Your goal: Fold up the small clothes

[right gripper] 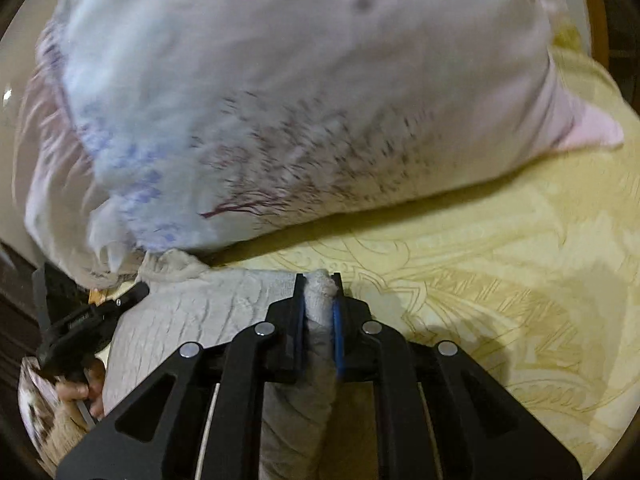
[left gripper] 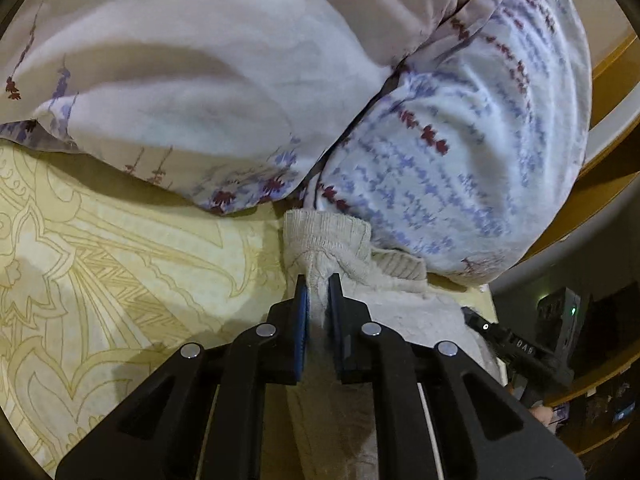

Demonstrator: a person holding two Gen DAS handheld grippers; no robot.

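Here both tongs are clamping the grey knit garment (left gripper: 352,248): left tongs (left gripper: 319,280) pinching its ribbed edge, right tongs (right gripper: 319,280) gripping the other end. The garment is lying on the yellow patterned bedsheet (left gripper: 100,264), just beside the floral pillow (left gripper: 440,152).

Left gripper (left gripper: 318,280) and right gripper (right gripper: 319,280) angled down, both clamped; right view blurred, likely pinching.

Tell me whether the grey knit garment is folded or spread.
Cannot tell: the grey knit garment lies bunched on the yellow sheet, pinched by both the left gripper and right gripper.
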